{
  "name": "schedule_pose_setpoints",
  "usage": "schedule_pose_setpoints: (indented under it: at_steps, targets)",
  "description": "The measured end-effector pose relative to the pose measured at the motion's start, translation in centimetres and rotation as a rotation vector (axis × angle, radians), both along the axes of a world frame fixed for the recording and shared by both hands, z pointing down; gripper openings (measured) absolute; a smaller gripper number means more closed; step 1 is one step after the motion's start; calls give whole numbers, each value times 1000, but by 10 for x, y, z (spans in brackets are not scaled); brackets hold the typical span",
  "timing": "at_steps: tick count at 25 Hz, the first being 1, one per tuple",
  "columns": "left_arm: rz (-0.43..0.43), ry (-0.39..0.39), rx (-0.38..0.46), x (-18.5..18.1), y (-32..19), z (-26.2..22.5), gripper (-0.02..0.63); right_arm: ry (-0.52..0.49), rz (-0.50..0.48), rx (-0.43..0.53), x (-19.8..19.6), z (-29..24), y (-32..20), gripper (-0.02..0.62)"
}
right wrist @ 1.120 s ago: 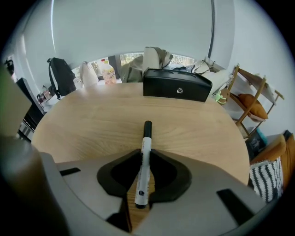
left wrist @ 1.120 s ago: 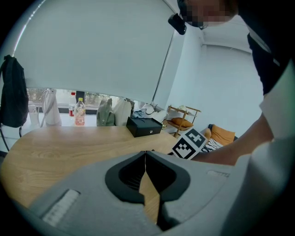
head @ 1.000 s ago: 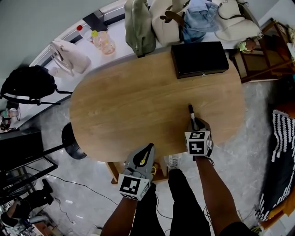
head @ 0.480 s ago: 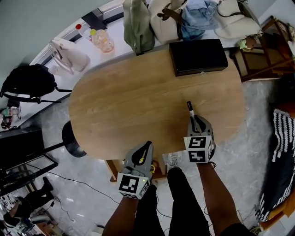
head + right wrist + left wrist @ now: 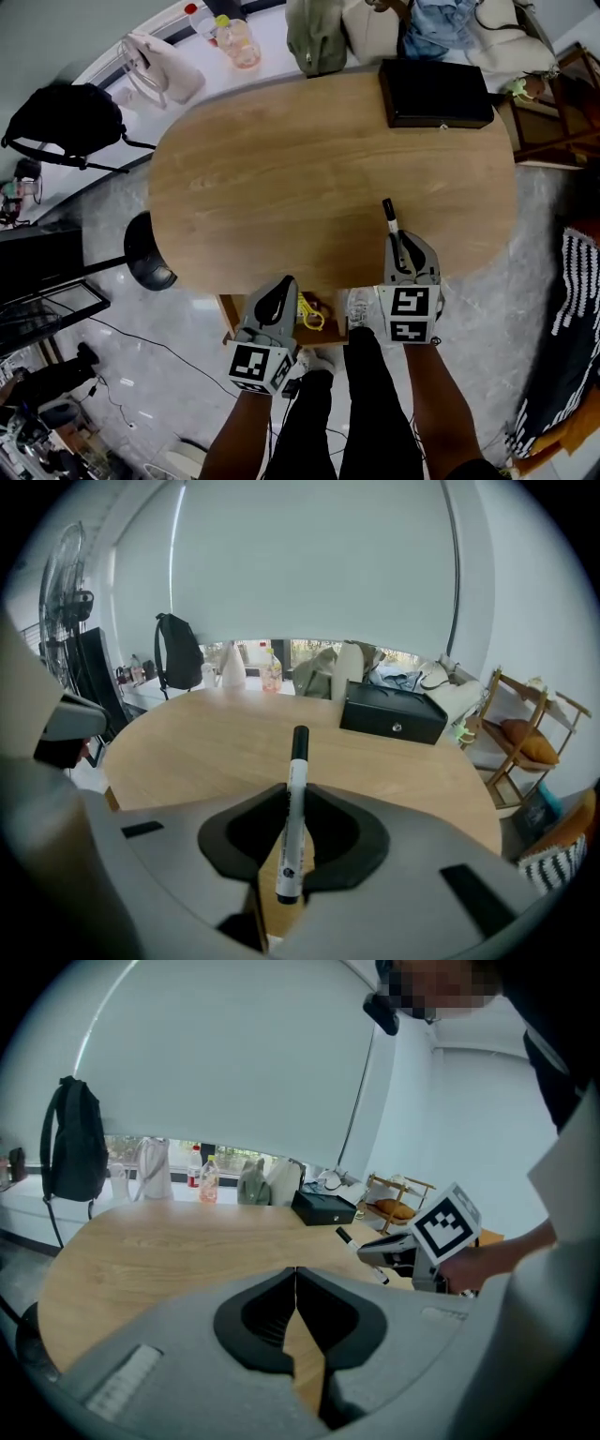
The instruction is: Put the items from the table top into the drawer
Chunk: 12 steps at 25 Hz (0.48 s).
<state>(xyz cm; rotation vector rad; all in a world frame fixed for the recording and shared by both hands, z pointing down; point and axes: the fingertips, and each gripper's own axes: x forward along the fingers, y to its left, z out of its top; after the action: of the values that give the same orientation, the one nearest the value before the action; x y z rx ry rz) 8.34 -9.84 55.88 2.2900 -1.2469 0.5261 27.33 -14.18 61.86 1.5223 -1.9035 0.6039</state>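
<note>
My right gripper (image 5: 401,255) (image 5: 292,797) is shut on a black-capped white marker (image 5: 392,223) (image 5: 296,799). It holds the marker above the near right part of the oval wooden table (image 5: 281,178), cap pointing away from me. My left gripper (image 5: 284,284) (image 5: 296,1277) is shut with nothing in it, at the table's near edge. Just under that edge, a wooden drawer (image 5: 232,316) stands pulled out beside it, with a yellow object (image 5: 312,316) inside. The left gripper view shows the right gripper (image 5: 375,1252) and the marker (image 5: 349,1239) off to its right.
A black box (image 5: 436,94) (image 5: 394,714) (image 5: 323,1207) lies at the table's far right. Bags, bottles and clothes (image 5: 319,33) line the sill behind. A black stool (image 5: 150,267) and a backpack (image 5: 70,122) stand to the left, and a wooden rack (image 5: 548,112) to the right.
The right gripper has lifted the marker off the table and drawn it back toward the near edge. The left gripper has shifted left along the table's front edge.
</note>
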Motion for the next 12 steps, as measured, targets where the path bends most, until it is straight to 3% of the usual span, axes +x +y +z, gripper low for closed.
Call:
schedule_pose_setpoints:
  at_steps: [5,12]
  targets:
    - [-47,0,9,-41,29,-1,17,-31,-21,5,-46,-2,25,61]
    - [-151,-5,6,-111,69,3,17,-41,-126,16,-121,-6,56,61]
